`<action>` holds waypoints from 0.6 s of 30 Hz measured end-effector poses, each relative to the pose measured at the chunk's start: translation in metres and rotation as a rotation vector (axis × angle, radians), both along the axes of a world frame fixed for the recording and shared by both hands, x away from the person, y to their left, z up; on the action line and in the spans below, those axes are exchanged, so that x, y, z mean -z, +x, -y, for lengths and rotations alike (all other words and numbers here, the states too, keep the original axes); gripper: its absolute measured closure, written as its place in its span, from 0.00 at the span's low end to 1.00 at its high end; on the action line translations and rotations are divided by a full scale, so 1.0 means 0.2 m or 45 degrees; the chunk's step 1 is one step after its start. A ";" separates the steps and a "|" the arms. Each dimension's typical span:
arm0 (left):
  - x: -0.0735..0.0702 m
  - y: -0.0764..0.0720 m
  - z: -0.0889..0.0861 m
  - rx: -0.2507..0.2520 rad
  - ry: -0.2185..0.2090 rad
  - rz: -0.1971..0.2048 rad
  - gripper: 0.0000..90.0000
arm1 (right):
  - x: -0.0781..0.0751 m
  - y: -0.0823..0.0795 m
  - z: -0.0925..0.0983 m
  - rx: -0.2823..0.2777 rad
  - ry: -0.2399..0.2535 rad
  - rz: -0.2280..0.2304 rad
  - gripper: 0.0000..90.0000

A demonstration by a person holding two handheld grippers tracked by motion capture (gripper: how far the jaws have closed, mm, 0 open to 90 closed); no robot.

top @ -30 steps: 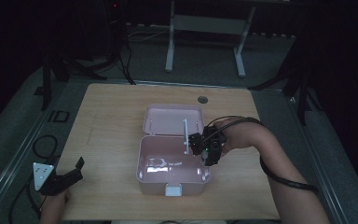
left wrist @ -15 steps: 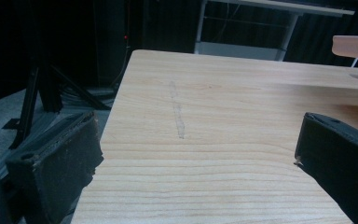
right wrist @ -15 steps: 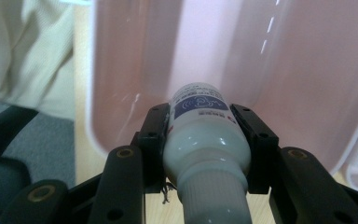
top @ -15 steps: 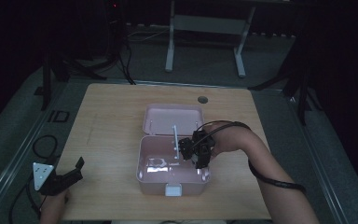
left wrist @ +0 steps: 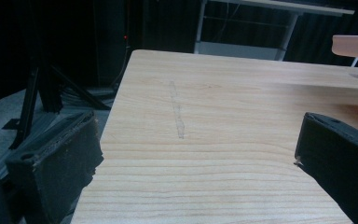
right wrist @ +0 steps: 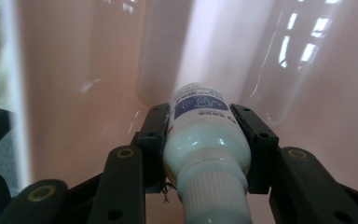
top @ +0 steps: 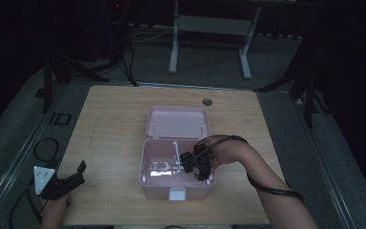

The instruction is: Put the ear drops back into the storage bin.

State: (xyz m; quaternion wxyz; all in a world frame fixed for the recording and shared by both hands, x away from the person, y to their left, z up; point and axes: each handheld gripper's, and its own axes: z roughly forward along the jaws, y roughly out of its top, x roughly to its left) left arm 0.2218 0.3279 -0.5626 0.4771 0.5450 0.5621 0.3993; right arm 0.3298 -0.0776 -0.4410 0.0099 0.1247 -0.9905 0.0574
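Bottle white, blue label unreadable, clamped in right tongs

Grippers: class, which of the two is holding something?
The right gripper: its fingers clamp a white bottle inside the pink box. The left gripper is open, holding nothing.

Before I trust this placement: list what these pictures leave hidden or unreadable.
- White bottle: base hidden by its own body in the right gripper view; label print too small.
- Right gripper: covers the bottle in the dim high view.
- Pink box: floor contents are unreadable glare.
- Left gripper: jaw bases cut by the frame edge.
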 end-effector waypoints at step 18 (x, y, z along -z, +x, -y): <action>0.00 0.00 0.00 -0.001 0.004 0.001 0.01 | 0.19 0.00 -0.05 -0.019 -0.102 -0.023 0.66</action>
